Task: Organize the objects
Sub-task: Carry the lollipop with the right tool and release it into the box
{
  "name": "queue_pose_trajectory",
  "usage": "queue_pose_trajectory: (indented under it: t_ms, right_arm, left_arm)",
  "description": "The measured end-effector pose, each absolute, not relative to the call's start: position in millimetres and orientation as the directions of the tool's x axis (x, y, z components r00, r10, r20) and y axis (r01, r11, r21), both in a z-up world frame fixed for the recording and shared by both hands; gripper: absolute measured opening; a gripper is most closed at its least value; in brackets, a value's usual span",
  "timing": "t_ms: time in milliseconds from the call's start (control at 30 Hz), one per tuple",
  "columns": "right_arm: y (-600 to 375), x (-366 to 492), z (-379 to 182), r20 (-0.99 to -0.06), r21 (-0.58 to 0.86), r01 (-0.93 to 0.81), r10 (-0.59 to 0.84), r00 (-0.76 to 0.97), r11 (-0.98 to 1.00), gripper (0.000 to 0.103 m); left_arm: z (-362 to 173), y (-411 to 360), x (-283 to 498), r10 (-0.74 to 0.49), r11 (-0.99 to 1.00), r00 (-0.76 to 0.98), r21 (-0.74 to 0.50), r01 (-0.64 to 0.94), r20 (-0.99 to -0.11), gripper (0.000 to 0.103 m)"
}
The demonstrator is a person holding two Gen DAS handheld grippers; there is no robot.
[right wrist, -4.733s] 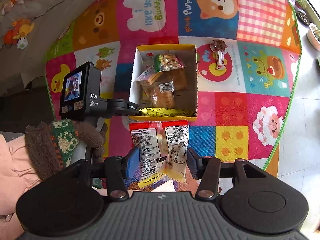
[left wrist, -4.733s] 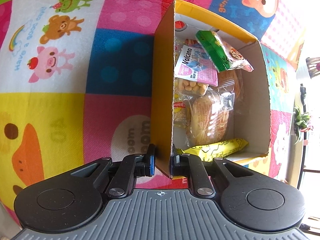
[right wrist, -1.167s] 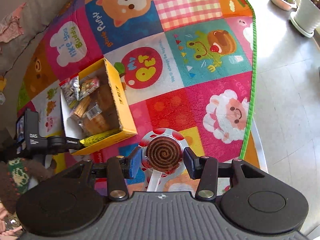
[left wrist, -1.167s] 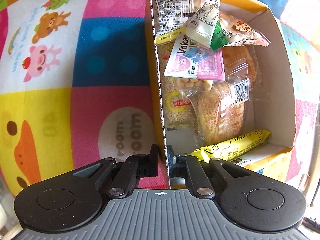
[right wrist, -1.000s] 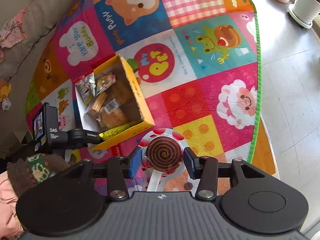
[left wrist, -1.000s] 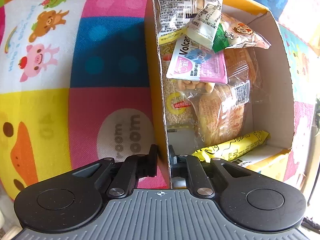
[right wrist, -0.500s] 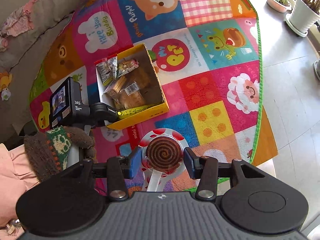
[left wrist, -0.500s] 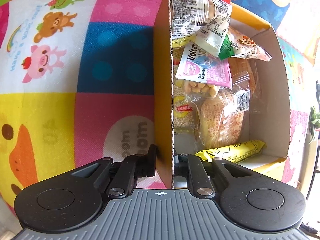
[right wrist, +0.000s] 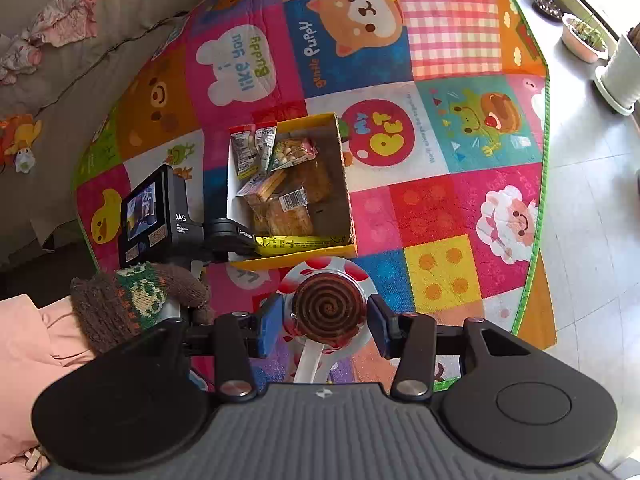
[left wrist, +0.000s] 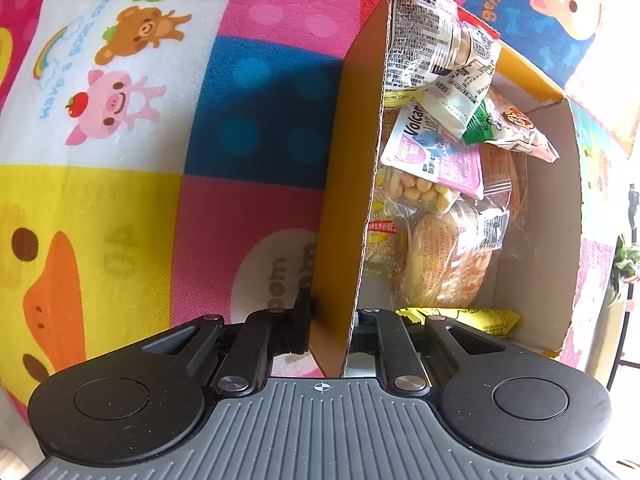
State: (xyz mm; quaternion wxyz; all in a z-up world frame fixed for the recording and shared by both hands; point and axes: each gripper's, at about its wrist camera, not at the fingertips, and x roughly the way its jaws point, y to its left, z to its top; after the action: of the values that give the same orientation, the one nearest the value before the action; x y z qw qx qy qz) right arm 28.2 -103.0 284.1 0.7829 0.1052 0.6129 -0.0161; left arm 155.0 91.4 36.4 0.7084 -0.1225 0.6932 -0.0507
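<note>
Compared with the frames of a few seconds ago, the twin-pack snack bag (left wrist: 432,40) formerly between the right jaws is now seen inside the yellow cardboard box (left wrist: 344,184), and a spiral lollipop (right wrist: 328,308) is carried in its place. The lollipop's round brown disc is pinched at its two sides by the blue pads of the right gripper (right wrist: 326,322), above the patchwork play mat (right wrist: 440,208) and just in front of the box's near wall in the right wrist view. Its long axis runs along the white stick (right wrist: 310,360), which points back toward the gripper body, while the disc's flat spiral face is turned up to the camera; a clear wrapper with red spots is spread around the disc.

The left gripper (left wrist: 330,320) is set astride the box's left wall near the near corner, one finger outside and one inside; the jaws are nearly pressed together on the cardboard, with only the wall between them. The box stands on the mat with its long axis running away from the left camera. Within it, the twin-pack bag is propped against the far end, printed back outward; below it lie a green-edged snack packet (left wrist: 512,132), a pink-labelled bag of pale pellets (left wrist: 432,168), and wrapped biscuits (left wrist: 448,256). A yellow bar (left wrist: 472,320) lies crosswise along the near wall.

A hand in a brown knitted glove (right wrist: 136,300) is seen on the left device in the right wrist view, beside a pink sleeve (right wrist: 36,344).
</note>
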Motion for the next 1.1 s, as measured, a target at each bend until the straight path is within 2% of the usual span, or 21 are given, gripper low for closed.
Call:
queue_pose_trajectory:
  t_ms: [500, 1000, 1100]
  right_arm:
    - [-100, 35, 280, -0.962, 0.154, 0.155, 0.112, 0.248, 0.976, 0.045]
    - [-91, 125, 288, -0.934, 0.026, 0.052, 0.006, 0.357, 0.998, 0.045]
    - [-94, 138, 284, -0.937, 0.045, 0.051, 0.024, 0.348, 0.998, 0.05]
  left_arm:
    - [36, 87, 158, -0.263, 0.958, 0.056, -0.267, -0.102, -0.963, 0.017]
    - [31, 91, 151, -0.266, 0.955, 0.056, -0.271, -0.12, -0.962, 0.018]
    - [30, 90, 151, -0.266, 0.956, 0.055, -0.271, -0.116, -0.962, 0.018]
